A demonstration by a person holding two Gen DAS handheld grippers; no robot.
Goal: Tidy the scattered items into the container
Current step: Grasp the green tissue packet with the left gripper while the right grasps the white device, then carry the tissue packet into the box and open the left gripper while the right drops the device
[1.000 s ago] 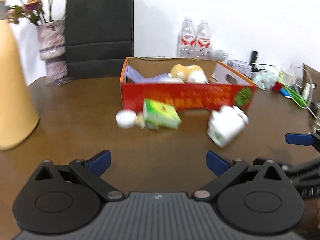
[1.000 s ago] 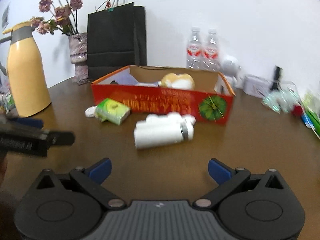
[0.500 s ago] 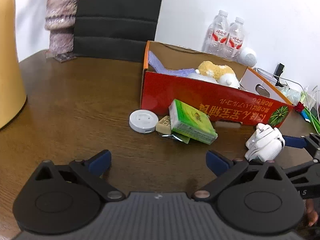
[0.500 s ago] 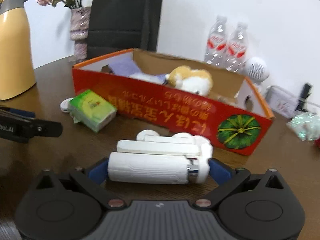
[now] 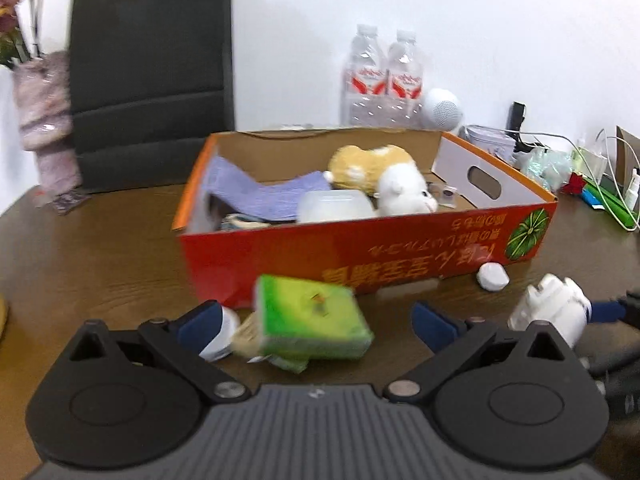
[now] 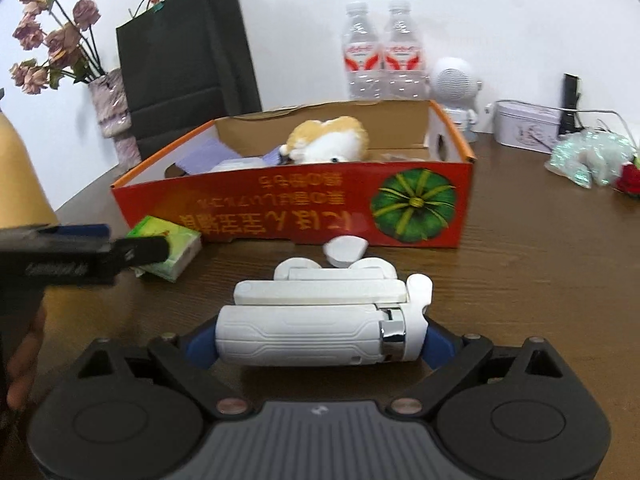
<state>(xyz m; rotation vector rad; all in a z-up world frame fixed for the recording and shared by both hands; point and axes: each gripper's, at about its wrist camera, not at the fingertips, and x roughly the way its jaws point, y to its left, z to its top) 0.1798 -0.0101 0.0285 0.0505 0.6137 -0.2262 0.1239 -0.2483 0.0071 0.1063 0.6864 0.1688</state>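
1. Right tool (image 6: 320, 336) low over the brown table (image 6: 540, 264), its blue fingertips (image 6: 198, 342) set at either end of a white folded gadget (image 6: 320, 330) that lies crosswise between them.
2. Jaws just been closing a little, gadget between them; cannot tell whether the pads press on its ends yet, so counted as open around it.
3. Left tool (image 5: 316, 322) spread wide, a green tissue pack (image 5: 310, 326) between its fingers, apart from the right fingertip (image 5: 434, 326).
4. White round disc (image 5: 218, 338) right against the left fingertip, partly hidden behind it; small pale wrapped piece beside the pack, blurred.
5. Red cardboard box (image 6: 300, 212) just behind both items, open at the top, printed with a green pumpkin.
6. Inside the box: a tan-and-white plush toy (image 5: 380, 180), a lilac cloth (image 5: 256, 190), a translucent white case (image 5: 334, 206).
7. Small white rounded piece (image 6: 346, 250) on the table, just before the box front, beyond the gadget.
8. Farther back: black paper bag (image 6: 180, 60), two water bottles (image 6: 380, 56), vase of dried roses (image 6: 110, 104), white round speaker (image 6: 454, 80).
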